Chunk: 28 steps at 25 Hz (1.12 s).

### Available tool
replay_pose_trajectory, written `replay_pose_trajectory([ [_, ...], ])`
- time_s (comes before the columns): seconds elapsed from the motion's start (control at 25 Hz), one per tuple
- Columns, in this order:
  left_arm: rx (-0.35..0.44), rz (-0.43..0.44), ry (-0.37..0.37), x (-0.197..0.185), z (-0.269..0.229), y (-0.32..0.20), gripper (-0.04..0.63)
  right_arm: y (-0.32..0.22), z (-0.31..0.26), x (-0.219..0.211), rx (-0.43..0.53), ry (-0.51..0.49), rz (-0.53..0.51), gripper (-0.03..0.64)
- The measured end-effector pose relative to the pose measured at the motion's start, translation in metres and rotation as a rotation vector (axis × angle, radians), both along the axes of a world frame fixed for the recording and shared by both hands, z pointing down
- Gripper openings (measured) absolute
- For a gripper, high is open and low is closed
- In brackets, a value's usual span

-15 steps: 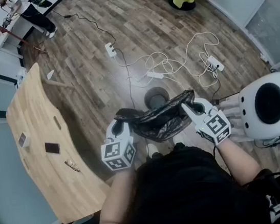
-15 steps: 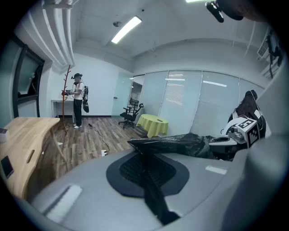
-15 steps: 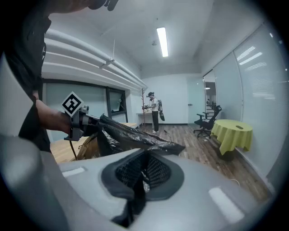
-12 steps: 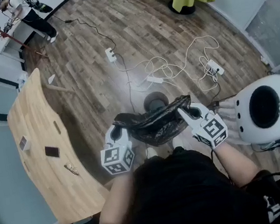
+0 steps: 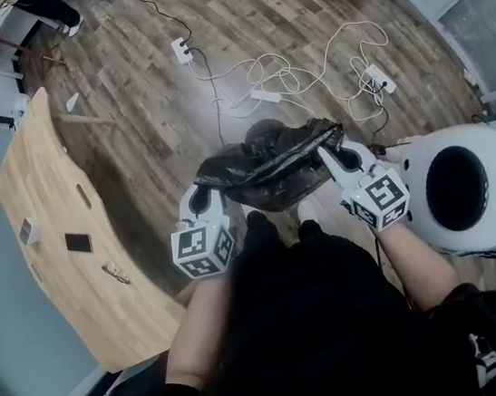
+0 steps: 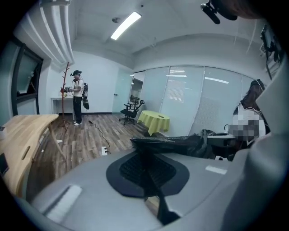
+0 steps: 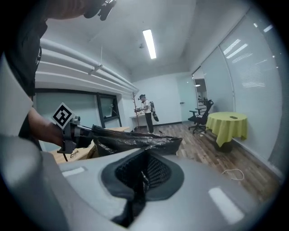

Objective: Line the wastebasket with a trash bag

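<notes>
The wooden floor [image 5: 154,114] carries loose cables [image 5: 304,75]; the desk [image 5: 51,229] stands at your left. The black bag [image 5: 271,166] hangs stretched between your two tools, over the wastebasket [image 5: 261,129], of which only a dark rim shows. Your left tool [image 5: 201,193] is clenched on the bag's left edge, your right tool [image 5: 332,158] on its right edge.

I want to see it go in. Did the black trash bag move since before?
Yes. The trash bag has moved up the picture, away from the person, and now covers more of the wastebasket on the floor.
</notes>
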<state>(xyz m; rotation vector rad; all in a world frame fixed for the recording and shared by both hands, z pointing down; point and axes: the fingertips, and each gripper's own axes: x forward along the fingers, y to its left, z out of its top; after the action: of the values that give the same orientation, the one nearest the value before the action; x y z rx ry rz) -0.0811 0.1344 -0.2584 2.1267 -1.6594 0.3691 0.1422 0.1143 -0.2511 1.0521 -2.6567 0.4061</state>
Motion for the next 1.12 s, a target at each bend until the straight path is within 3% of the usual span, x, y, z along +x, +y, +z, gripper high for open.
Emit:
replay_pose_trajectory([
  [0.32,-0.08,0.09,0.017,-0.033,0.082,-0.031,0.008,-0.019,0.068,-0.024,0.003,0.098,0.095,0.002],
  [0.6,-0.129,0.202,0.023,-0.044,0.163,-0.062,0.008,-0.053,0.137,-0.046,-0.043,0.115,0.2,0.002],
  [0.92,-0.152,0.332,0.03,-0.037,0.265,-0.087,0.008,-0.071,0.239,-0.082,-0.064,0.139,0.177,0.002],
  [1.12,-0.209,0.373,0.02,-0.029,0.323,-0.092,0.008,-0.076,0.286,-0.091,-0.077,0.109,0.158,0.002],
])
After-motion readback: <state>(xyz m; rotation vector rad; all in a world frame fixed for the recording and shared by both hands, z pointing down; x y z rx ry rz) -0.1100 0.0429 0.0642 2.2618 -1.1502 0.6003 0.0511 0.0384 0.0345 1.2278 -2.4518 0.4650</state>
